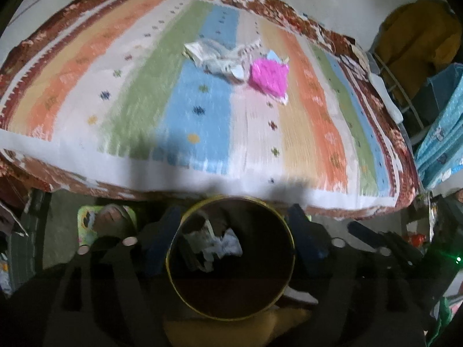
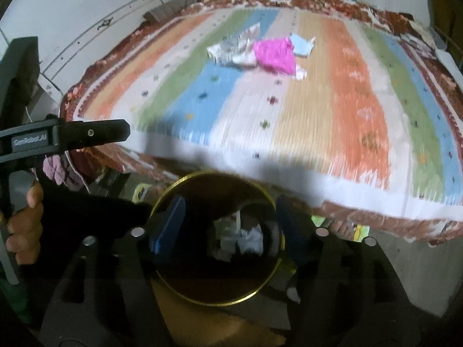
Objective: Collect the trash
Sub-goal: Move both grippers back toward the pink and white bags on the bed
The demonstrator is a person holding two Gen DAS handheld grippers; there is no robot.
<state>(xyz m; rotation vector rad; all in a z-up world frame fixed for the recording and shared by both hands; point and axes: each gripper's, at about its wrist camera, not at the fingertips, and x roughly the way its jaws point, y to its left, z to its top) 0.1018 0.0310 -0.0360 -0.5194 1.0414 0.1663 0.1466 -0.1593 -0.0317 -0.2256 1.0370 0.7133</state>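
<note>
A round dark bin with a gold rim (image 1: 169,248) stands on the floor below the bed's near edge, with crumpled white paper (image 1: 222,245) inside. It also shows in the right wrist view (image 2: 282,248) with the paper (image 2: 246,238). On the striped bedspread lie a pink crumpled bag (image 1: 269,76) (image 2: 275,53), white wrappers (image 1: 217,56) (image 2: 234,49) and a light blue scrap (image 2: 301,44). My left gripper (image 1: 231,237) is open above the bin. My right gripper (image 2: 230,225) is open above the bin too. Both are empty.
The bed with the striped spread (image 1: 144,86) fills the view ahead. A yellow garment (image 1: 416,34) and blue cloth (image 1: 442,133) hang at the right. A foot on a patterned mat (image 1: 107,217) is left of the bin. The left gripper's body (image 2: 69,136) shows at left.
</note>
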